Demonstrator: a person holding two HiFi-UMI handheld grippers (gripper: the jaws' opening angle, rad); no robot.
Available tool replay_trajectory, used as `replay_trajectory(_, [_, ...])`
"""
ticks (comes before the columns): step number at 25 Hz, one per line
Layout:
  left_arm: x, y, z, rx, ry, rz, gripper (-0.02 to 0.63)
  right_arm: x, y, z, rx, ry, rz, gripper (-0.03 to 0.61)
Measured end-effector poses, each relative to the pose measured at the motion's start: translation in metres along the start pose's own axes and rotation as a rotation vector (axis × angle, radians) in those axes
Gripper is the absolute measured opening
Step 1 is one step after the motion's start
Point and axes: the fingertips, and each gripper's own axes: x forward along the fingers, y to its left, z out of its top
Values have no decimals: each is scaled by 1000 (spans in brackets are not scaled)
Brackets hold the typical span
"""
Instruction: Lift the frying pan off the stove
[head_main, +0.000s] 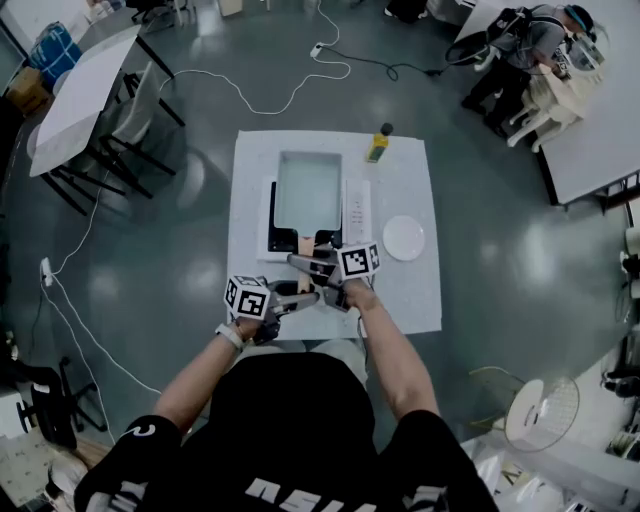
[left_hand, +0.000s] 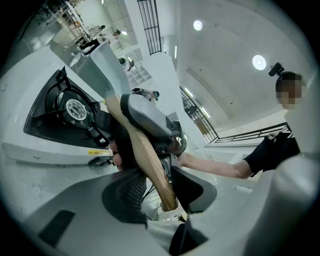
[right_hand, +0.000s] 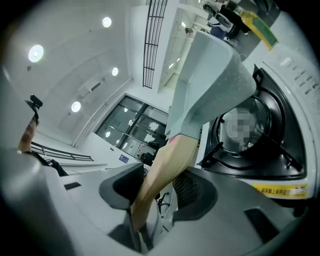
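Note:
A pale grey rectangular frying pan (head_main: 308, 190) with a wooden handle (head_main: 321, 241) hangs over the white gas stove (head_main: 268, 235). Both gripper views show the pan (right_hand: 210, 75) raised clear of the black burner (right_hand: 245, 130) and tilted. My left gripper (head_main: 305, 294) is shut on the handle's (left_hand: 145, 155) near end. My right gripper (head_main: 306, 263) is shut on the handle (right_hand: 165, 170) a little farther along, closer to the pan. In the left gripper view the right gripper (left_hand: 150, 117) sits on the handle ahead of my left gripper (left_hand: 160, 192), with the burner (left_hand: 75, 107) to its left.
The stove stands on a white table (head_main: 420, 290). A white plate (head_main: 404, 238) lies to the stove's right, and a yellow bottle (head_main: 378, 146) is at the far edge. Another table with chairs (head_main: 110, 130) stands far left, and a cable (head_main: 260, 95) runs across the floor.

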Motion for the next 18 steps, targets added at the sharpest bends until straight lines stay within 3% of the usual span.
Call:
replay_trajectory(10, [-13, -41, 37, 118, 1, -31, 149, -3, 57, 40, -131, -63, -28, 175])
replay_trajectory(18, [-25, -56, 52, 173, 19, -39, 147, 1, 82, 55, -172, -122, -8, 173])
